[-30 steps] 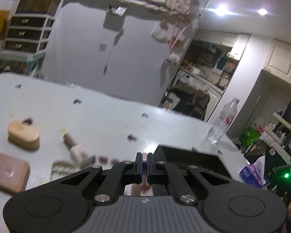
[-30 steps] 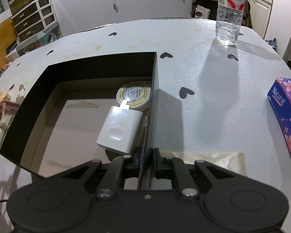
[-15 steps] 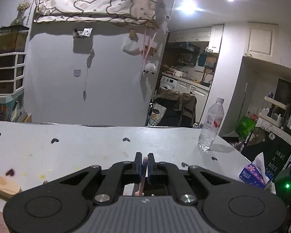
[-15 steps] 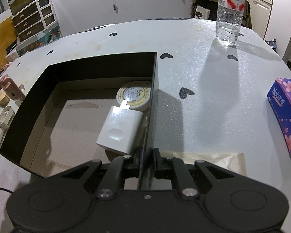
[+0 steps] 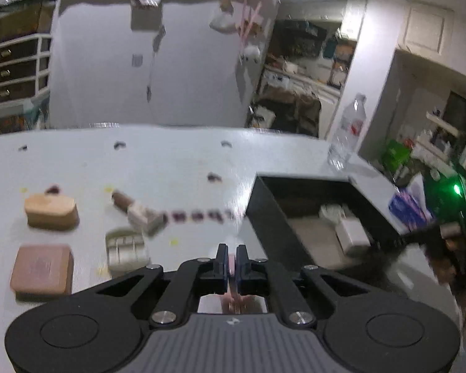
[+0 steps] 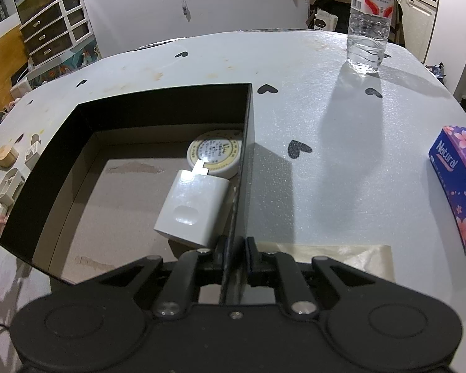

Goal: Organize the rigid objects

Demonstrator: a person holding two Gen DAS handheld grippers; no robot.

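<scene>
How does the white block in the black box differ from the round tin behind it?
The white block is boxy and plain white; the round tin is a flat disc with a yellow printed label. The block lies nearer the right gripper; the tin sits toward the far wall. Both lie inside the black box, beside its right wall.

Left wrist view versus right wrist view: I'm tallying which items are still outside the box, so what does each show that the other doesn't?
Only the left wrist view: a thin pink item pinched in the left gripper, and the brown-capped bottle lying on the table. Only the right: the round yellow-rimmed tin clearly inside the box, and the right gripper clamping its wall. Both: black box, white block, water bottle, tissue pack, wooden piece.
</scene>
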